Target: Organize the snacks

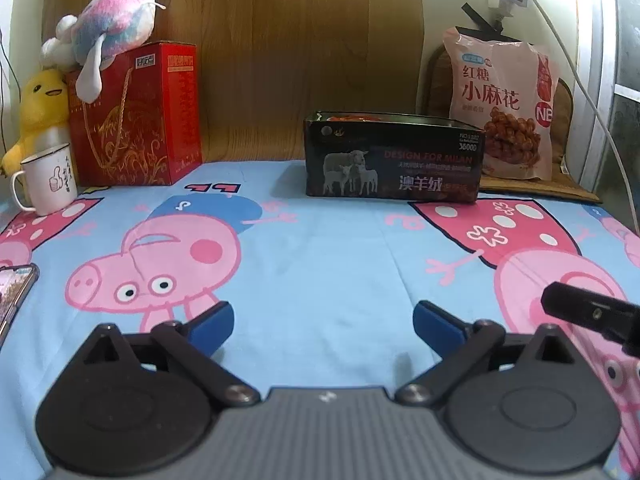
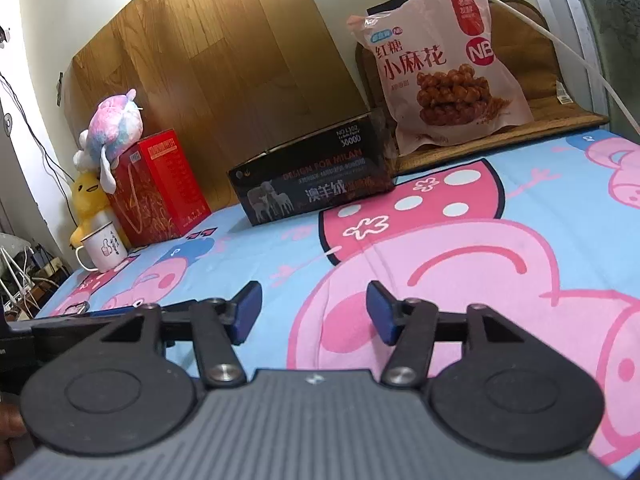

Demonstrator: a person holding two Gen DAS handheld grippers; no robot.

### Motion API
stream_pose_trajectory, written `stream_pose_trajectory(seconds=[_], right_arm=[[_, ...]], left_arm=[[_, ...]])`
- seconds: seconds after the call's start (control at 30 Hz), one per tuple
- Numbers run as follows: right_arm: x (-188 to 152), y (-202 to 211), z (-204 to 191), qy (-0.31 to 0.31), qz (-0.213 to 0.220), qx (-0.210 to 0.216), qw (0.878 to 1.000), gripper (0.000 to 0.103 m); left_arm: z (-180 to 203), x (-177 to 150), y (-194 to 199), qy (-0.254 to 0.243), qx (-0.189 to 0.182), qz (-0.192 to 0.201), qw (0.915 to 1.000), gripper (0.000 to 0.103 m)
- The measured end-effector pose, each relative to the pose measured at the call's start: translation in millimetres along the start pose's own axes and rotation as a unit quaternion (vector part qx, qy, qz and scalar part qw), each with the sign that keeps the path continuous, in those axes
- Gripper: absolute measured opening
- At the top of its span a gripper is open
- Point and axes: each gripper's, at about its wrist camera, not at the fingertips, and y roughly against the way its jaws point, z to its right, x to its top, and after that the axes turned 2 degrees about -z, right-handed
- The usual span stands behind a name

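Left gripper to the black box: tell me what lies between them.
Nothing stands there. In the left wrist view, only bare cartoon-pig bedsheet stretches from the open left gripper to the black box; the right wrist view shows the same.

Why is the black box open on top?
Open: the black box has no lid, and something red-orange shows inside. Why, the pictures cannot tell.

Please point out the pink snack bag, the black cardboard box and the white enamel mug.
pink snack bag (image 1: 502,92), left wrist view, printed front.
black cardboard box (image 1: 394,168), left wrist view, front face.
white enamel mug (image 1: 54,178), left wrist view, side wall.
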Motion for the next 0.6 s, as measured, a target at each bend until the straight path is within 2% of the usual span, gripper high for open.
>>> stream_pose_trajectory(seconds=[0.27, 0.5, 0.6], right_arm=[[-0.8, 1.5, -1.0, -0.001, 0.003, 0.002, 1.000, 0.067], [-0.1, 2.6, 1.2, -0.013, 0.003, 0.008, 1.000, 0.079], [0.5, 1.6, 3.1, -0.023, 0.000, 0.008, 1.000, 0.081]], left_arm=[[-2.3, -1.0, 3.4, 0.003, -0.010, 0.010, 0.9999, 0.103], [-2.9, -1.5, 3.7, 0.002, -0.021, 0.009, 0.9997, 0.103], [-4.0, -1.2, 2.8, 0.007, -0.023, 0.007, 0.9997, 0.103]])
